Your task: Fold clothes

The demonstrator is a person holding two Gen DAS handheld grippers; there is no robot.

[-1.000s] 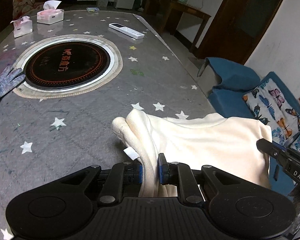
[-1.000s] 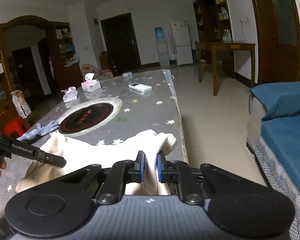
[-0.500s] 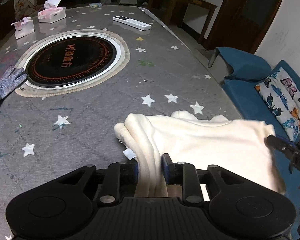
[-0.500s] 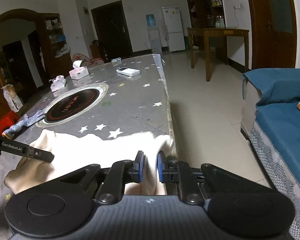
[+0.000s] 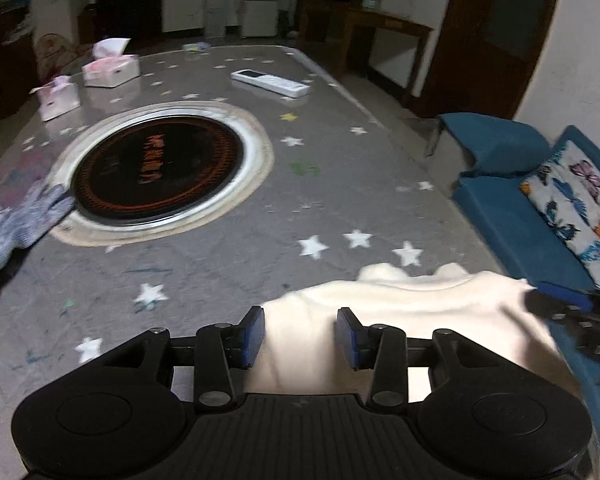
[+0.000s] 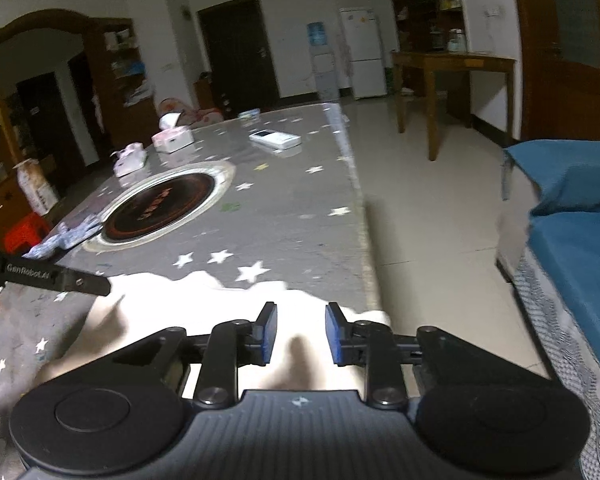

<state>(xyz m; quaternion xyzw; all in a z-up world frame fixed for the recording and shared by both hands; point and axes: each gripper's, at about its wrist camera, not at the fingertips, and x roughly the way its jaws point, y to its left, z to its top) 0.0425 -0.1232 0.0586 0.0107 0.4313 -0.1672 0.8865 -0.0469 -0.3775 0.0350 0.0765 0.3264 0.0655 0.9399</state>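
Cloth (image 5: 400, 312): cream, soft, lying bunched at the near corner of the tabletop (image 5: 220, 248), right by the edge next to the floor (image 6: 420, 208). Left gripper (image 5: 300, 338): jaws wide open, one on each side of a fold, holding nothing. Right gripper (image 6: 298, 334): jaws open too, just above the cloth, holding nothing.

Could go wrong like this:
- Could slide off the edge, being so close to it and held by nothing.
- Could come undone, with thick folds that look ready to spring back.
- Could get pinched through too many layers, or only one, and so fold crooked.
- Could get dragged along the smooth, shiny top by a jaw and end up in a lump.

Tabletop: long, grey, glossy, dotted with stars. In the middle, a round black hotplate (image 5: 156, 164). Farther off, a white remote (image 5: 270, 82) and tissue boxes (image 5: 110, 70). At the left, a grey rag (image 5: 16, 220) touching the hotplate's rim.

Room: dim, tiled floor, blue sofa (image 5: 520, 220) with a butterfly pillow (image 5: 580, 208), wooden side table (image 6: 452, 64), white fridge (image 6: 362, 54), dark doors.
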